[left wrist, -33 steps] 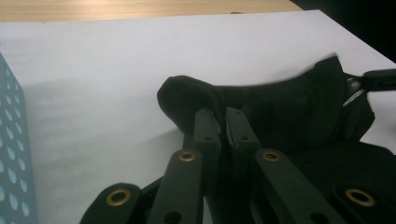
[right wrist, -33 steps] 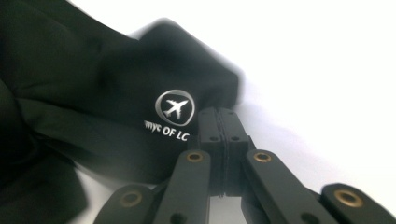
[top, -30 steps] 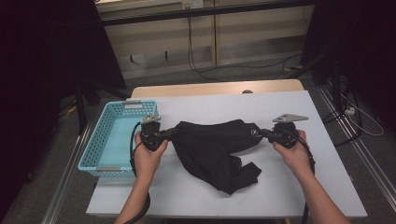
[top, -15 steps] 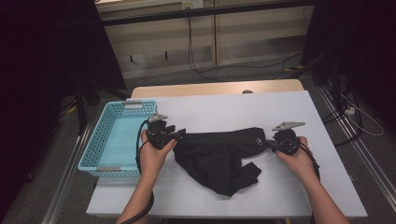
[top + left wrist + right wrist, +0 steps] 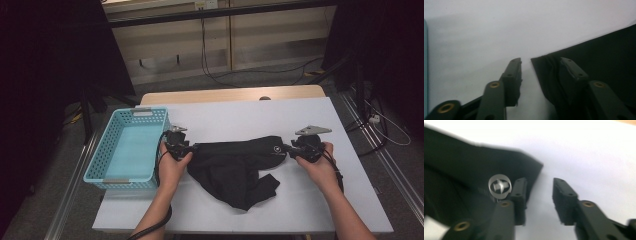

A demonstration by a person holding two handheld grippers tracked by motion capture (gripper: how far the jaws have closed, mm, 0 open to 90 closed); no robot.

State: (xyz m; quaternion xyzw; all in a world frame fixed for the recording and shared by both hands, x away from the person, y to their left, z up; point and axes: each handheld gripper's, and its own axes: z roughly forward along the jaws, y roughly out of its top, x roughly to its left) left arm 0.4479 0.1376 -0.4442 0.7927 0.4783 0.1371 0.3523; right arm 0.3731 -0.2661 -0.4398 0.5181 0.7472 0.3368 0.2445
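1. The left hand-held gripper point(image 5: 192, 148) rests low on the counter point(image 5: 350, 200) with its jaws partly apart and nothing pinched; they have just been closing a little after opening. In the left gripper view the corner of the black garment point(image 5: 599, 65) lies between the jaws, one jaw over the cloth, the other on bare counter.
2. The right hand-held gripper point(image 5: 539, 195) has just been opening; its jaws stand apart at the garment's other corner, beside a round white logo point(image 5: 500, 185), gripping nothing.
3. The garment point(image 5: 235, 165) lies flat on the counter between both hand-held grippers, its long axis running left to right, with 1 fold trailing toward the person.
4. A light-blue basket point(image 5: 107, 145) stands just left of the left hand point(image 5: 172, 167); nothing blocks the way to it.
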